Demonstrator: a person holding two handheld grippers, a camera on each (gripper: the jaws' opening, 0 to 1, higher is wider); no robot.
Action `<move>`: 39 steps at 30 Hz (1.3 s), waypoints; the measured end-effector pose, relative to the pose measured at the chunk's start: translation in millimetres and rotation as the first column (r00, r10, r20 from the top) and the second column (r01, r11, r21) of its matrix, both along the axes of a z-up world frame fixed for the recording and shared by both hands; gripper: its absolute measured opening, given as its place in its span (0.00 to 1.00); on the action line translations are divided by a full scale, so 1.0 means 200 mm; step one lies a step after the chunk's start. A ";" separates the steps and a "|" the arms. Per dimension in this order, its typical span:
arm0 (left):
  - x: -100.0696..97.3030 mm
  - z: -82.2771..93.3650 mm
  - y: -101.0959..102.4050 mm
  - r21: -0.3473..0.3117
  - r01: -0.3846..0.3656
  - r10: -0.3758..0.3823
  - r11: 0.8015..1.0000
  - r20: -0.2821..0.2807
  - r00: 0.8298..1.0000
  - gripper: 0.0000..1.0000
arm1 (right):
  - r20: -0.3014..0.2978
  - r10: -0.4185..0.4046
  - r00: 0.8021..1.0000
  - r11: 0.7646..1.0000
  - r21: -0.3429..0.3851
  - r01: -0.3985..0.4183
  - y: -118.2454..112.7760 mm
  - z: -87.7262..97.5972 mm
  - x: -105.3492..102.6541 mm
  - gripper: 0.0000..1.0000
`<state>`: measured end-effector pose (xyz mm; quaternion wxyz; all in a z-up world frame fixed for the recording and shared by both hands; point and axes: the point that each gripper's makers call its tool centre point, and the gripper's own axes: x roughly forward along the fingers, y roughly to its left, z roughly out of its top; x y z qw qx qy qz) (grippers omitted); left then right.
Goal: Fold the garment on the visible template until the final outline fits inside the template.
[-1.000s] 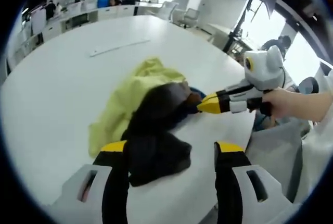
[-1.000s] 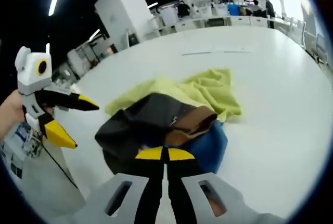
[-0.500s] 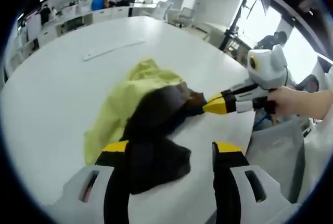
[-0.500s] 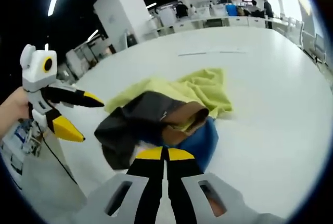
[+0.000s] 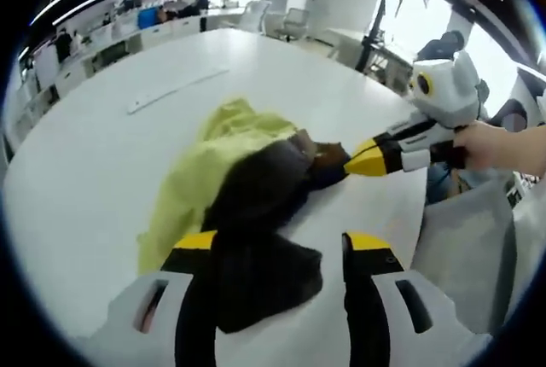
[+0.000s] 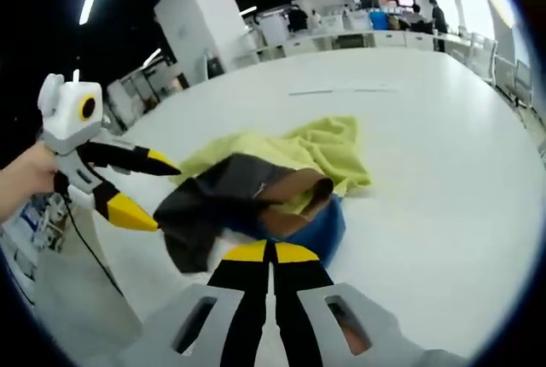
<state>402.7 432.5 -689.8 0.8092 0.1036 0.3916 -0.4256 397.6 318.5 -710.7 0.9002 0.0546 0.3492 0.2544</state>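
**Dark garment pinched at its edge on the white counter**

Left gripper view: the left gripper [image 5: 275,246] holds its fingers wide apart over the near corner of the dark garment [image 5: 256,213], which lies crumpled on the white counter [image 5: 94,154], partly over a yellow-green cloth [image 5: 192,175]. The right gripper [image 5: 358,160] has its fingers closed at the garment's far edge.

Right gripper view: the right gripper's fingers are closed on the garment [image 6: 226,196], beside a blue fabric [image 6: 316,230]. The left gripper [image 6: 149,188] hangs open left of the garment.

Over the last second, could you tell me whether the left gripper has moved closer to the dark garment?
Yes. In the right gripper view, the left gripper has closed in on the dark garment.
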 end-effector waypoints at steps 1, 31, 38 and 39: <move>0.00 0.00 -0.01 -0.001 0.003 -0.003 1.000 0.001 1.000 0.55 | 0.002 0.001 1.000 1.000 -0.003 -0.001 0.00 0.00 0.00 0.01; 0.06 -0.01 -0.28 0.012 0.125 -0.126 0.992 0.144 0.982 0.49 | 0.021 0.026 0.999 0.999 -0.040 -0.026 -0.04 0.02 -0.01 0.01; 0.09 -0.01 -0.33 0.048 0.159 -0.166 0.986 0.217 0.962 0.44 | 0.016 0.027 0.999 0.999 -0.045 -0.027 -0.04 0.02 -0.02 0.01; 0.09 -0.01 -0.33 0.052 0.160 -0.167 0.986 0.223 0.960 0.44 | 0.016 0.028 0.999 0.999 -0.045 -0.027 -0.04 0.02 -0.02 0.01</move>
